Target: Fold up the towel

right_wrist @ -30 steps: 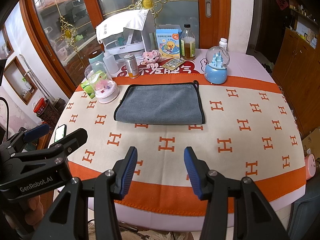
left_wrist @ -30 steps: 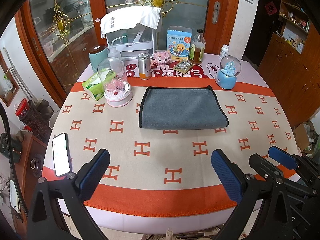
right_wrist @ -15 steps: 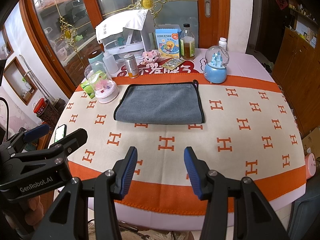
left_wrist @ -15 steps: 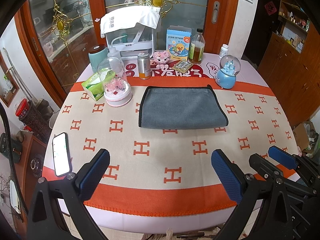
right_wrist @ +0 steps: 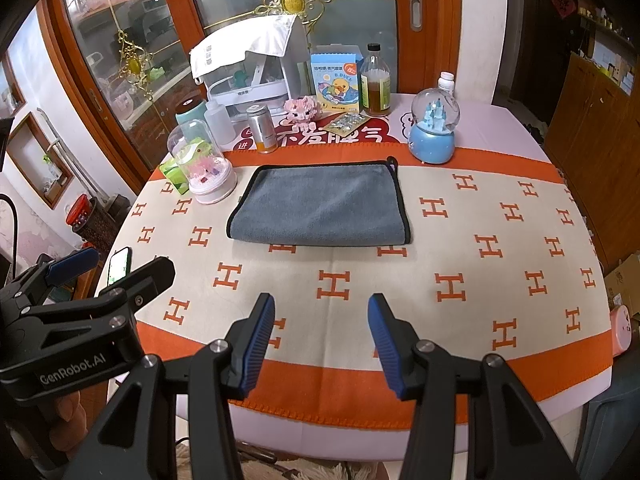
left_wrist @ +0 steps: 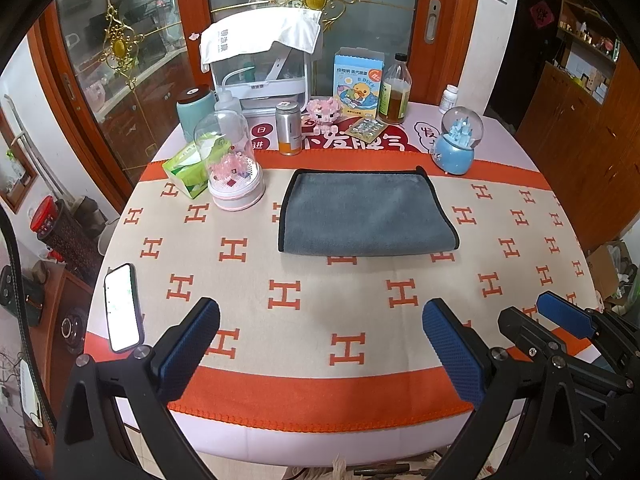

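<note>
A grey towel with black trim lies flat, folded into a rectangle, on the far half of the tablecloth; it also shows in the right wrist view. My left gripper is open and empty above the near table edge, well short of the towel. My right gripper is open and empty, also near the front edge. The right gripper shows at the right of the left wrist view, and the left gripper at the left of the right wrist view.
A phone lies at the left table edge. Left of the towel stand a pink glass dome and a tissue pack. Behind it are a can, a snow globe, a bottle and a white appliance.
</note>
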Tool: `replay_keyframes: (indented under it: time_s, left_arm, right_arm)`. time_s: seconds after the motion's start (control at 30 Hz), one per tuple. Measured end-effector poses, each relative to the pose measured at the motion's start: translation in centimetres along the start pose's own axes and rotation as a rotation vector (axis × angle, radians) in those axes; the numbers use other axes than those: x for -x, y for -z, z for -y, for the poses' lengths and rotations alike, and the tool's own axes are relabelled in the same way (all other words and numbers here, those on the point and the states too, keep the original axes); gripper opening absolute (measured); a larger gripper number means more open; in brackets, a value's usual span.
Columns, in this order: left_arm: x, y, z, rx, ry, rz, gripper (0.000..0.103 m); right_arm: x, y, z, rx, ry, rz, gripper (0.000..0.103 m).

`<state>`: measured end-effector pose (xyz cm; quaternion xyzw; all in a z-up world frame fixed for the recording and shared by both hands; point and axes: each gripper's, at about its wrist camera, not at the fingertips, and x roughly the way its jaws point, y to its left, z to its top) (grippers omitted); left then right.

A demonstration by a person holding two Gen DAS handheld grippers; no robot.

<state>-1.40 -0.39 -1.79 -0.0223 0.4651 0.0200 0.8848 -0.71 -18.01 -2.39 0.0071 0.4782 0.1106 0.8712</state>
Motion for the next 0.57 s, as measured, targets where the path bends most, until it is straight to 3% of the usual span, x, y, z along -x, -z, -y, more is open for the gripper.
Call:
replay_keyframes:
  time_s: [0.57]
  left_arm:
    - [-0.04,-0.16,-0.15,-0.003,-0.001,-0.001,0.101]
  right_arm:
    - [-0.02,-0.26,-0.14,0.0,0.0,-0.002,0.049]
